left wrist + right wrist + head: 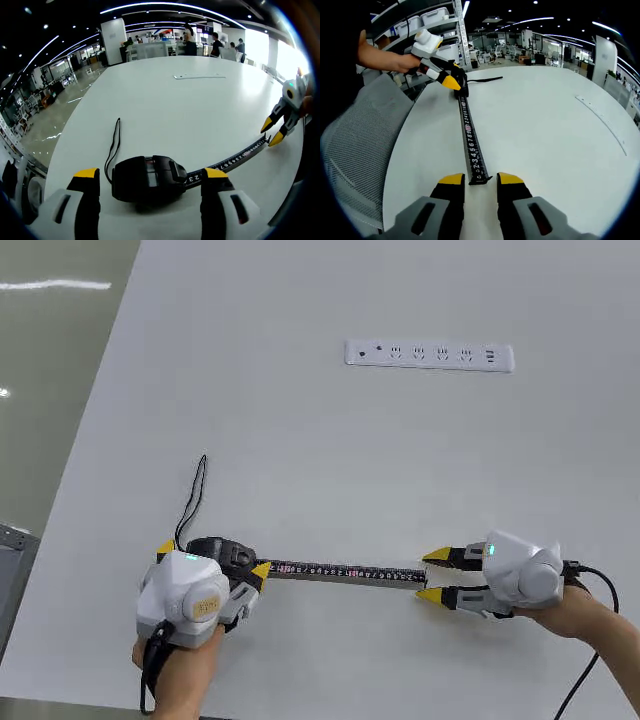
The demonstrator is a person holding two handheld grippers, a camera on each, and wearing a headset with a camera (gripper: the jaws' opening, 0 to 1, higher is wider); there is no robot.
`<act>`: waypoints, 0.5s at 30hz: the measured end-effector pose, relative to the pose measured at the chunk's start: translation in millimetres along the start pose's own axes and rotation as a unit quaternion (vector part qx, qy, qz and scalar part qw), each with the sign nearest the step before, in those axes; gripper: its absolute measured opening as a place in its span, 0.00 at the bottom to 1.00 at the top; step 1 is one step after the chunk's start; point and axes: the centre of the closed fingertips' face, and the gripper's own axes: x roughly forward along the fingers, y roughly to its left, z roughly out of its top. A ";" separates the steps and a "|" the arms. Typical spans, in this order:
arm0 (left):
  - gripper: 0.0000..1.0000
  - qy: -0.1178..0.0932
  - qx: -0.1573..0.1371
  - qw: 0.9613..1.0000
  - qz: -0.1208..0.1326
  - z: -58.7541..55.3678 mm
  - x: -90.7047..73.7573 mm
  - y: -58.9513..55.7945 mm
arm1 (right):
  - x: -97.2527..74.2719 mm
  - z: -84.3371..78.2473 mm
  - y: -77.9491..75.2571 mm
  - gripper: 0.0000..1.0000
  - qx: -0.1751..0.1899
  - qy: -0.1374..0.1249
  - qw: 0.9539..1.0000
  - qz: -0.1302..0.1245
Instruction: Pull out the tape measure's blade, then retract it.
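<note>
White table (400, 440), matte and bare, runs from the lower edge of the head view to its top; grey-green glossy floor (50, 370) at the far left. The left gripper view adds the room beyond: dark ceiling with light strips, open-plan hall, people (215, 42) standing past the table's far end. The right gripper view adds a grey mesh chair (355, 150) at the left edge and metal shelving (435, 20) with bins at upper left. White power strip (429, 355) lies flat in the upper centre of the head view, well apart from the work. Left gripper (213, 558), lower left: jaws spread wide, straddling the tape measure case (149, 177); its own view shows table between each yellow tip and the case. Right gripper (481, 178), lower right in the head view: jaws parted a little, tips flanking the end hook; its own view seems to show a sliver of table on each side. The black case rests on the table. Blade (340, 571) is drawn out flat along the table from case to right gripper, numbers up. Thin black lanyard (192, 495) loops away from the case toward the upper left.
</note>
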 end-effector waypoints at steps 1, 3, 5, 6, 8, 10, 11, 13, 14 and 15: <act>0.81 0.001 -0.001 1.000 0.000 -0.3 0.0 0.2 | 1.2 -0.3 -0.7 0.23 0.000 0.000 1.000 0.002; 0.81 0.003 0.001 1.000 0.003 -1.4 0.3 1.5 | 3.4 -1.8 -0.5 0.22 0.003 0.000 1.000 0.009; 0.81 0.003 -0.002 1.000 0.003 -2.0 0.8 2.2 | 4.5 -2.3 2.5 0.19 0.003 0.002 1.000 0.017; 0.81 0.004 -0.006 1.000 0.003 -2.3 1.2 2.6 | 5.0 -3.6 2.5 0.19 0.003 0.006 1.000 0.016; 0.80 0.004 -0.011 1.000 0.002 -2.6 1.5 2.6 | 5.6 -5.4 2.3 0.17 0.006 0.006 1.000 0.017; 0.79 0.004 -0.014 1.000 0.002 -2.8 2.2 2.4 | 5.6 -5.4 2.2 0.17 0.009 0.005 1.000 0.016; 0.79 0.005 -0.014 1.000 0.002 -3.1 2.4 2.3 | 5.9 -5.4 2.6 0.16 0.005 0.005 1.000 0.015; 0.79 0.005 -0.018 1.000 0.001 -3.6 3.2 1.7 | 5.9 -5.9 4.2 0.15 -0.008 0.005 1.000 0.014; 0.79 0.006 -0.018 1.000 0.002 -3.8 3.4 1.7 | 5.9 -6.4 4.5 0.15 -0.014 0.005 1.000 0.014; 0.78 0.006 -0.018 1.000 0.002 -4.3 4.2 1.6 | 5.9 -6.3 5.4 0.14 -0.020 0.005 1.000 0.015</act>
